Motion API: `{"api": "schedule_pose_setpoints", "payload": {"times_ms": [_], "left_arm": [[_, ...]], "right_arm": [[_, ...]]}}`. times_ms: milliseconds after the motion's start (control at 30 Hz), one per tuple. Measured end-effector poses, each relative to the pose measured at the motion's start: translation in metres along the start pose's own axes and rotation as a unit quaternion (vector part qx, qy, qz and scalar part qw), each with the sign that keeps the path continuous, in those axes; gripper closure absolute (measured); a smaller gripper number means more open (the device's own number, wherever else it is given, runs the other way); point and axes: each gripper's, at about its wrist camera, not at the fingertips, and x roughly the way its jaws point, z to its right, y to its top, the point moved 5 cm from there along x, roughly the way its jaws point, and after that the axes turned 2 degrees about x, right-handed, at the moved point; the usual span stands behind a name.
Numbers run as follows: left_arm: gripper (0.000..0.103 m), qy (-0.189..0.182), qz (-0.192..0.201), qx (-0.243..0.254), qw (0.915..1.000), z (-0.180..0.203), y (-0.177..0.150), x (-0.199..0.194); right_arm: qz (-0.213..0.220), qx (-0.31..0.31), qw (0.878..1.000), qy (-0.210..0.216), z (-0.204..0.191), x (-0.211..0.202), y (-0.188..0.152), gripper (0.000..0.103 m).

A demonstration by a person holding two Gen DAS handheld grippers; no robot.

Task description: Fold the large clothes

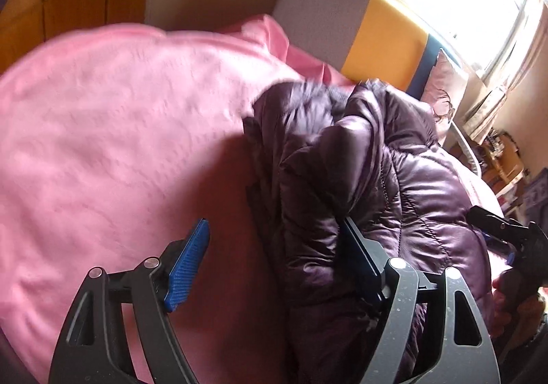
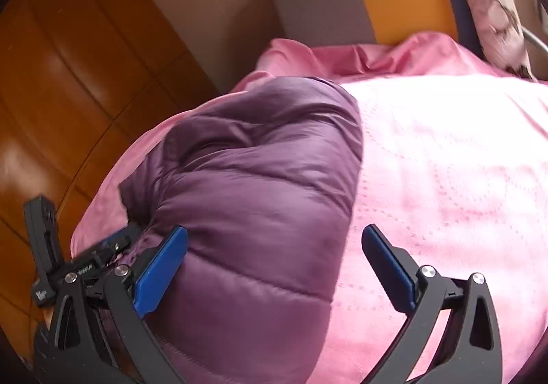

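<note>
Bulky quilted purple down jacket (image 2: 260,185) lies bunched on pink quilted bed cover (image 2: 445,171). Left tool (image 1: 274,260) angled down, jaws apart, nothing gripped. Right tool (image 2: 274,264) angled down, wide open over the jacket's edge.

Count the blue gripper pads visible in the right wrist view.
2. One blue pad rests against the puffy purple quilted jacket at lower left; the other stands apart over the pink bedspread at lower right.
</note>
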Motion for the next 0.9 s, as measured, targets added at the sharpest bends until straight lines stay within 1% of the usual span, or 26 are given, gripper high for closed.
{"api": "schedule_pose_setpoints", "payload": {"times_ms": [33,67,100,133,200,233,267,300,367,467,567,667,900], "left_arm": [[0.026,0.008,0.009,0.012,0.9999,0.006,0.003,-0.008],[0.026,0.011,0.009,0.019,0.9997,0.008,0.004,-0.010],[0.026,0.014,0.007,0.026,0.9995,0.012,0.004,-0.010],[0.023,0.022,0.004,0.031,0.9993,0.015,0.003,-0.007],[0.017,0.049,-0.008,0.035,0.9982,0.011,-0.001,0.007],[0.017,0.056,-0.019,0.036,0.9976,0.009,-0.007,0.017],[0.017,0.053,-0.025,0.031,0.9978,0.004,-0.012,0.021],[0.017,0.042,-0.025,0.022,0.9986,0.001,-0.013,0.023],[0.017,0.028,-0.019,0.015,0.9993,-0.003,-0.013,0.017],[0.017,0.026,-0.008,0.032,0.9991,0.002,-0.013,0.008],[0.017,0.017,0.002,0.039,0.9991,0.007,-0.012,0.000],[0.017,0.021,0.013,0.046,0.9986,0.009,-0.012,-0.004],[0.017,0.018,0.019,0.057,0.9980,0.012,-0.011,-0.005]], "right_arm": [[-0.008,-0.012,1.000,-0.010,-0.003,0.003,-0.004,0.002],[-0.018,-0.028,0.999,-0.032,-0.005,0.009,-0.010,0.002],[-0.026,-0.038,0.998,-0.041,-0.005,0.017,-0.017,0.002],[-0.042,-0.034,0.998,-0.036,-0.003,0.026,-0.024,0.002],[-0.069,0.017,0.997,0.003,0.007,0.039,-0.034,0.003],[-0.074,0.035,0.996,0.019,0.011,0.039,-0.034,0.003],[-0.074,0.042,0.996,0.031,0.015,0.038,-0.033,0.002],[-0.073,0.040,0.996,0.041,0.017,0.034,-0.031,0.002],[-0.080,0.044,0.993,0.069,0.021,0.028,-0.027,0.002],[-0.087,0.071,0.989,0.097,0.038,0.021,-0.021,0.002],[-0.097,0.097,0.982,0.129,0.051,0.030,-0.010,0.002],[-0.116,0.103,0.976,0.152,0.058,0.047,-0.003,0.002],[-0.142,0.104,0.967,0.182,0.059,0.071,0.005,0.002]]}}
